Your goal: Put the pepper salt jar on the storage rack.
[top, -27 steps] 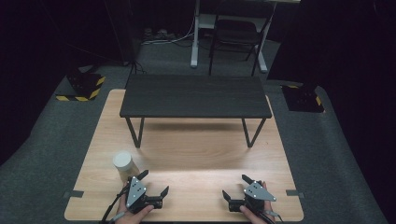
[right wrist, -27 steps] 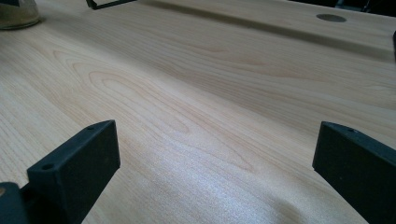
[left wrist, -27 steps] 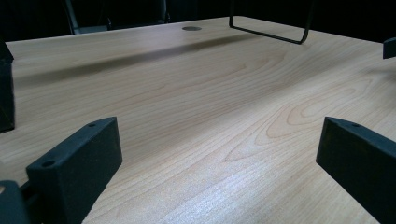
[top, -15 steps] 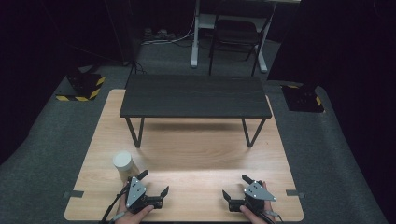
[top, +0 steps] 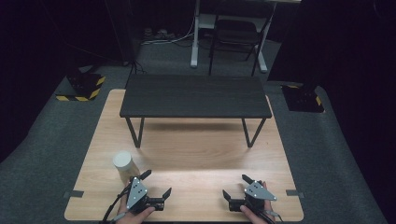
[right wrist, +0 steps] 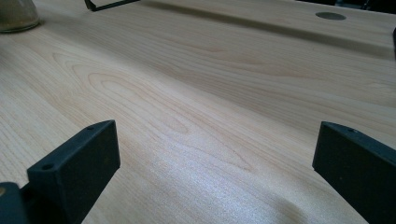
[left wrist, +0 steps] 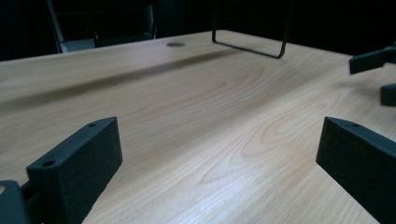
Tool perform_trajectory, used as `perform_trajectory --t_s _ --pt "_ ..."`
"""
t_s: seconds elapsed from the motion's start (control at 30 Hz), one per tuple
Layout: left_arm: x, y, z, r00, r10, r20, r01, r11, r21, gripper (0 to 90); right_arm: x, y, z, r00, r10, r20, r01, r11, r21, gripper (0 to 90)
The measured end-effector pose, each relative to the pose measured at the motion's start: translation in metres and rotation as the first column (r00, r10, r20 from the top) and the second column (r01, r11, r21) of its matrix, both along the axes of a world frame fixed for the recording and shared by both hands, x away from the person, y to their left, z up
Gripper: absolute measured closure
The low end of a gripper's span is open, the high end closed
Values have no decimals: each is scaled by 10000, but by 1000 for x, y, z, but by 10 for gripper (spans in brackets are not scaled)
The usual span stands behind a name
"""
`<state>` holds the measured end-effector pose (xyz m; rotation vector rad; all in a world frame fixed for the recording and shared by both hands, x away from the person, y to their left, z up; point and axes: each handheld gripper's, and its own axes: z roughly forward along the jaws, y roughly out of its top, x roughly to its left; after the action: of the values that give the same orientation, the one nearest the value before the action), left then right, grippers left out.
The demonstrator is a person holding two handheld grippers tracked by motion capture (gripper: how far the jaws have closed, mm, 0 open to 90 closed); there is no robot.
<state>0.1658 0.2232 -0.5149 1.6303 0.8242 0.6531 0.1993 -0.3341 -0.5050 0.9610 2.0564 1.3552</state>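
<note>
A white-lidded jar (top: 123,161) stands on the wooden table (top: 196,154) near its front left. Just right of and nearer than the jar, my left gripper (top: 156,183) rests low over the table with its jaws wide apart and nothing between them. In the left gripper view, my left gripper (left wrist: 217,158) has only bare wood between its jaws. My right gripper (top: 235,185) sits at the front right, also open and empty. In the right gripper view, my right gripper (right wrist: 215,154) faces across the table, with the jar (right wrist: 16,14) at the top left corner.
A low black bench (top: 196,95) on thin metal legs stands across the far half of the table. Its leg loop (left wrist: 250,44) shows ahead of the left gripper. A chair (top: 238,35) and a desk frame stand on the floor beyond.
</note>
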Motion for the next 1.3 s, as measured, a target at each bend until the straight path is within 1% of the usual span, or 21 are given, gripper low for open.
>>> perform_trajectory --t_s 0.03,0.1,0.17,0.3,0.37,0.47,0.57,0.6,0.7,0.73,0.83,0.87,0.9,0.93,0.97,1.0,1.03,1.07,1.13,1.27,1.3 --pt "-2 1 5 9998 -20 213 22 10000 -84 6 0 0 0 10000 -9 -8 9 10000 -3 4" --pt "-2 1 5 9997 -14 228 17 9999 -113 6 0 0 0 10000 -19 -8 19 10000 -1 4" --pt "-4 4 12 9991 -2 431 18 9993 -378 6 0 0 0 10000 -18 -16 18 10000 -3 4" --pt "-5 7 20 9982 39 603 3 9976 -691 6 0 0 0 10000 -30 -38 30 10000 6 4" --pt "-7 10 27 9964 85 840 -23 9973 -734 6 0 1 0 10000 -37 -45 37 10000 5 4" --pt "-8 13 31 9951 160 975 -82 9968 -798 6 0 1 1 10000 -35 -40 35 10000 -9 4" --pt "-11 21 37 9904 428 1312 -306 9951 -939 6 0 1 1 10000 -34 -38 33 10000 -23 4" --pt "-11 21 37 9904 428 1312 -306 9951 -939 6 0 1 1 10000 -34 -38 33 10000 -23 4" --pt "-14 32 42 9842 865 1546 -685 9906 -1186 6 0 1 1 10000 -26 -40 26 10000 -20 4" --pt "-14 32 42 9842 865 1546 -685 9906 -1186 6 0 1 1 10000 -26 -40 26 10000 -20 4" --pt "-18 41 42 9772 1305 1678 -1088 9852 -1325 6 0 1 1 10000 -21 -33 21 10000 -26 4" --pt "-18 41 42 9772 1305 1678 -1088 9852 -1325 6 0 1 1 10000 -21 -33 21 10000 -26 4" --pt "-20 43 42 9736 1481 1739 -1282 9844 -1208 6 0 1 1 10000 -19 -44 19 10000 -26 4" --pt "-20 43 42 9736 1481 1739 -1282 9844 -1208 6 0 1 1 10000 -19 -44 19 10000 -26 4" --pt "-21 46 42 9696 1697 1763 -1508 9818 -1158 6 0 1 1 10000 -16 -35 16 10000 -26 4" --pt "-21 46 42 9696 1697 1763 -1508 9818 -1158 6 0 1 1 10000 -16 -35 16 10000 -26 4" --pt "-21 50 41 9654 1941 1740 -1758 9777 -1151 6 0 1 1 10000 -14 -17 14 10000 -41 4" --pt "-21 50 41 9654 1941 1740 -1758 9777 -1151 6 0 1 1 10000 -14 -17 14 10000 -41 4" --pt "-21 53 38 9612 2184 1685 -1990 9720 -1249 6 0 1 0 10000 -4 -3 4 10000 -44 4" --pt "-20 57 35 9575 2420 1569 -2262 9676 -1120 6 0 1 0 10000 3 -6 -3 10000 -31 4" --pt "-19 58 32 9551 2572 1469 -2432 9640 -1072 6 0 1 0 10000 4 -6 -4 10000 -30 4"
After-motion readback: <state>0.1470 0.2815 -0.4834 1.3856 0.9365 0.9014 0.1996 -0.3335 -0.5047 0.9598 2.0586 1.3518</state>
